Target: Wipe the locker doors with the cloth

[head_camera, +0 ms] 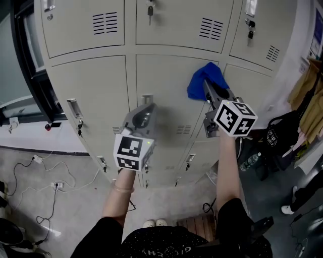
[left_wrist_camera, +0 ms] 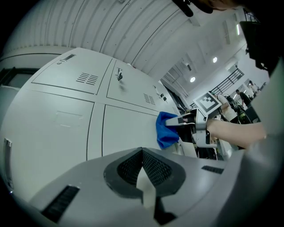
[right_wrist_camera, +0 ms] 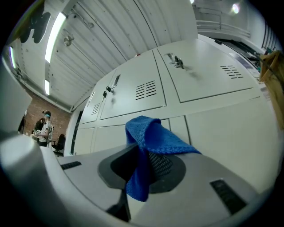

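Note:
The beige-grey locker doors (head_camera: 166,83) fill the wall ahead. A blue cloth (head_camera: 204,79) is bunched in my right gripper (head_camera: 208,88), which is shut on it. The cloth is held up at the seam between the middle and right doors, and from the left gripper view the cloth (left_wrist_camera: 166,131) looks to be touching the door (left_wrist_camera: 126,128). In the right gripper view the cloth (right_wrist_camera: 151,142) drapes over the jaws and hides the fingertips of the right gripper (right_wrist_camera: 144,153). My left gripper (head_camera: 146,107) is shut and holds nothing, with its tip just below a door handle (head_camera: 147,97). The left gripper view shows the left gripper (left_wrist_camera: 143,153) with its jaws meeting.
Keys hang in locks on the upper doors (head_camera: 150,12). A black bag (head_camera: 282,133) and a water bottle (head_camera: 251,161) sit at the right, by hanging clothes (head_camera: 308,95). Cables (head_camera: 45,176) trail on the floor at left. A dark window frame (head_camera: 25,55) borders the lockers.

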Demonstrator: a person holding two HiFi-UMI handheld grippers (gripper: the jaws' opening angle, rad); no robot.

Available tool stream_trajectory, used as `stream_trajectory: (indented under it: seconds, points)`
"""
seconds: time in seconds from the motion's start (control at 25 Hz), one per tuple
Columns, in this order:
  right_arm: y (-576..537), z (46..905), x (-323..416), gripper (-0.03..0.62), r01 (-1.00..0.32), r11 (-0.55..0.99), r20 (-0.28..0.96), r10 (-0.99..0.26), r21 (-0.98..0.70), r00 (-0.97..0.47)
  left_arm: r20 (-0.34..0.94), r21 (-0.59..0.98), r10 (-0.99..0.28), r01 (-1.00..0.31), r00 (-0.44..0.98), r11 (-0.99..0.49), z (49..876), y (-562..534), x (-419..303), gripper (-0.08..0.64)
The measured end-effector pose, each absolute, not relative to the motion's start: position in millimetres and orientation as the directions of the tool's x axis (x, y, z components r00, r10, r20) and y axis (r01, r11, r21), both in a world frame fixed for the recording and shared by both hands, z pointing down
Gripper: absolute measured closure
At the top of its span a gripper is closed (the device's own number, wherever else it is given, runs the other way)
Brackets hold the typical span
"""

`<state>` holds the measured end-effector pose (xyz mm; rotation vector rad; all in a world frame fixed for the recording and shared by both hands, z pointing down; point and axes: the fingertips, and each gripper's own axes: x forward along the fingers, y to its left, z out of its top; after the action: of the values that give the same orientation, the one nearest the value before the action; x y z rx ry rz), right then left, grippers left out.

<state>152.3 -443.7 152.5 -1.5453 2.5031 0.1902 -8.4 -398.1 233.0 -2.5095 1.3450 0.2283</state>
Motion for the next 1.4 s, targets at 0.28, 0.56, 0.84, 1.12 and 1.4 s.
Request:
stream_trajectory:
  seconds: [0.28,0.56,0.84,1.12,1.4]
  points:
    - [-431.7,168.9,78.6,0.534,-0.81,0.583,-0.201,-0.788,0.06,-0.582,-0.253,-0.151,-0.826,-0.864,0.504,-0.481,245.2,-398.7,-39.1,0.554]
    - [-426.3,199.7,-7.7,0.534,-0.699,0.703,-0.109,-0.69,0.134,-0.715,-0.248,-0.14,-0.862,-0.897,0.442,-0.419,250.6,-394.4,-76.7,0.554]
    - [-432.3,233.5,-54.0,0.534,-0.663,0.732,-0.04,-0.666,0.161,-0.745,-0.241,-0.125,-0.887,-0.919,0.393,-0.374,258.0,-393.4,-102.2,0.554]
    - [-443.5,246.1,-52.2,0.534,-0.683,0.714,-0.017,-0.689,0.154,-0.725,-0.234,-0.127,-0.889,-0.919,0.393,-0.373,260.8,-394.9,-101.7,0.554]
    - [-448.1,245.0,-20.3,0.533,-0.717,0.684,-0.03,-0.721,0.133,-0.693,-0.229,-0.128,-0.877,-0.906,0.423,-0.404,263.1,-399.5,-84.5,0.554]
